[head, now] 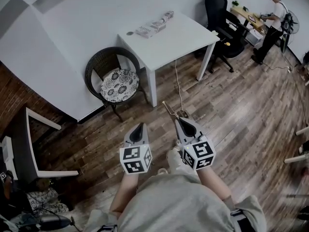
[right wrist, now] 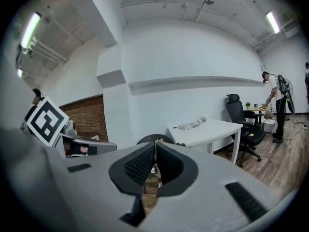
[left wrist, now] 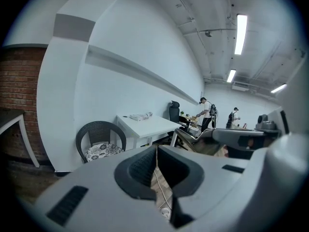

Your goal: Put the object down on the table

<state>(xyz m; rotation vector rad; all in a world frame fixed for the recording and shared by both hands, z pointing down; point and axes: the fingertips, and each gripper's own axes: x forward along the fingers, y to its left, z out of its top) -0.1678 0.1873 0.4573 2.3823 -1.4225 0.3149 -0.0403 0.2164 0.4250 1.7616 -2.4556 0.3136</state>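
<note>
A wood-plank floor (head: 241, 115) is seen beneath both tongs. A white table (head: 178, 40) is set against the white wall, with a round wicker chair (head: 113, 74) beside its left edge and a black office chair (head: 222, 18) off its right corner. A pale wrapped bundle (head: 154, 25) is laid along the table's far edge. The left tongs (head: 141, 126) are held pressed together with nothing between them. The right tongs (head: 177, 120) are clamped on the object (head: 169, 108), a slender, flat, tan strip. It is gripped by one end, and the rest juts past the tips toward the table's front edge. The object is held in the air above the floor, well apart from the table.
</note>
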